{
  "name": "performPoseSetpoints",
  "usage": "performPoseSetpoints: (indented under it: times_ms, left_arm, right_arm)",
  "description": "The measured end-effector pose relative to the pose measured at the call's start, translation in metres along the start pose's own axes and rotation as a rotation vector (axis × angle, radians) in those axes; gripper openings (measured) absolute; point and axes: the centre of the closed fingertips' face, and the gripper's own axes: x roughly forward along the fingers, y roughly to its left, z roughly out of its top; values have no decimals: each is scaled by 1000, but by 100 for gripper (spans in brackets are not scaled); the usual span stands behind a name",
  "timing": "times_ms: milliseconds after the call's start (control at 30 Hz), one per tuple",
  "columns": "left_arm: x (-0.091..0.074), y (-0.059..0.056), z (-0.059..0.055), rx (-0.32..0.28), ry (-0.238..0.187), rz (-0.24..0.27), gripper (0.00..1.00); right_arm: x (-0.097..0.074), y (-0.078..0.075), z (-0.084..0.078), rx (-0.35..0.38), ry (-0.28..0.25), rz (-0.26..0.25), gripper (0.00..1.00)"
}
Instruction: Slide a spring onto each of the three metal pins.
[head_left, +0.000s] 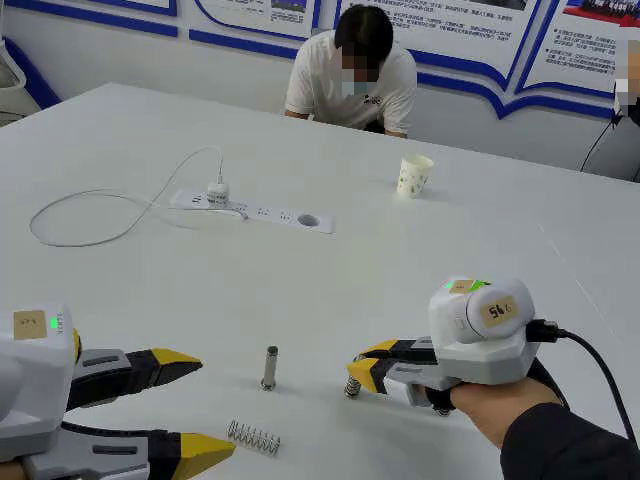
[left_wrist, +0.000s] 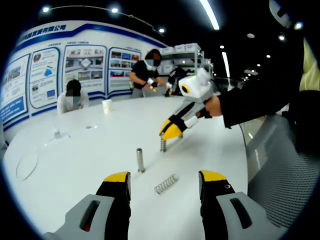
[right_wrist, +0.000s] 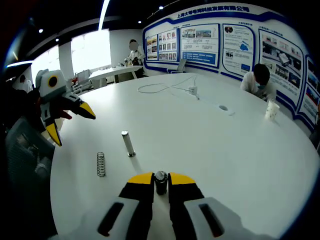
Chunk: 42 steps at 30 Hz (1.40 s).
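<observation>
- The left gripper (head_left: 192, 408) sits at the lower left of the head view, its jaws wide apart and holding nothing.
- A loose spring (head_left: 253, 437) lies flat on the counter (head_left: 400, 270), just right of the lower jaw tip and apart from it.
- Its long axis runs nearly across the frame, dipping a little to the right.
- In the left gripper view the spring (left_wrist: 166, 184) lies just ahead of the gap between the jaws of the left gripper (left_wrist: 165, 177), slanting from lower left to upper right.
- A bare pin (head_left: 270, 367) stands upright near the bottom centre of the head view, between the two grippers, above the spring and touching neither.
- The right gripper (head_left: 362, 372), in a hand at the lower right, has its jaws closed on a second pin (head_left: 352, 386); that pin stands upright with coils showing below the jaw tips.
- In the right gripper view the second pin (right_wrist: 160, 183) shows top-on between the jaws of the right gripper (right_wrist: 160, 178).
</observation>
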Motion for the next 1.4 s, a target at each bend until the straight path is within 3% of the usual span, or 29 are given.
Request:
performPoseSetpoints:
  times_ms: [433, 733, 1000, 1400]
  left_arm:
    - [0, 0, 0, 4, 0, -2, 56]
    - [0, 0, 0, 7, 1, -4, 56]
    - [0, -1, 1, 13, 3, -7, 56]
    - [-1, -3, 3, 20, 3, -8, 56]
  right_arm:
    - [-9, 0, -8, 8, -1, -13, 17]
    - [-19, 10, -16, 0, 8, -5, 17]
    - [-22, 32, -23, -15, 20, 28, 17]
    - [-9, 69, -15, -69, 20, 115, 17]
